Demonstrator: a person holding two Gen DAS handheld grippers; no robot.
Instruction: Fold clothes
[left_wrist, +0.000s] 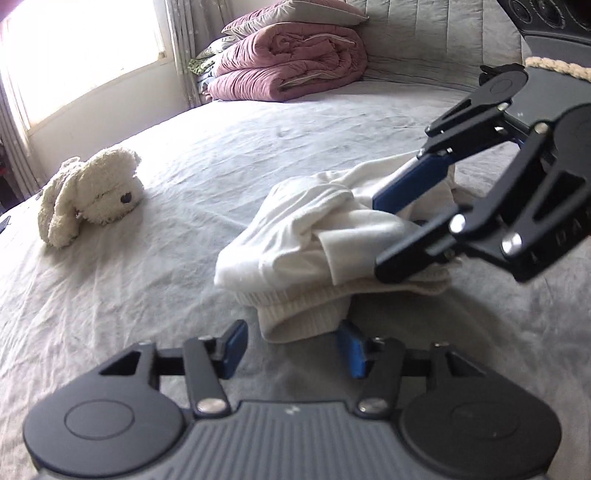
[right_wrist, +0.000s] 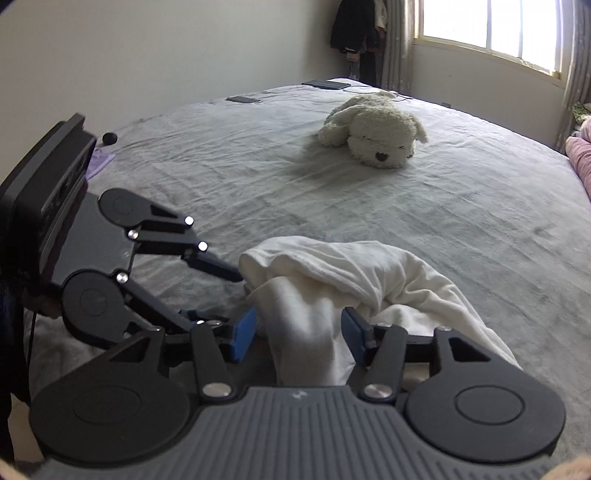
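A crumpled white garment (left_wrist: 295, 236) (right_wrist: 369, 273) lies bunched on the grey bed sheet (left_wrist: 147, 277). Its ribbed hem (left_wrist: 303, 317) points toward my left gripper (left_wrist: 293, 345), which is open just in front of it. The hem's edge sits between the blue pads, and the left pad is clear of the cloth. My right gripper (right_wrist: 299, 338) reaches in from the right (left_wrist: 378, 234). A fold of the garment stands loosely between its spread fingers, and I see no pinch in the cloth. In the right wrist view the left gripper (right_wrist: 221, 295) comes in from the left, its lower finger partly hidden.
A cream plush dog (left_wrist: 92, 195) (right_wrist: 373, 133) lies farther out on the bed. A folded pink quilt (left_wrist: 291, 66) and pillows are stacked by the headboard. Two dark phones (right_wrist: 243, 99) (right_wrist: 325, 84) rest near the far edge, and a purple cloth (right_wrist: 99, 162) lies at the left edge.
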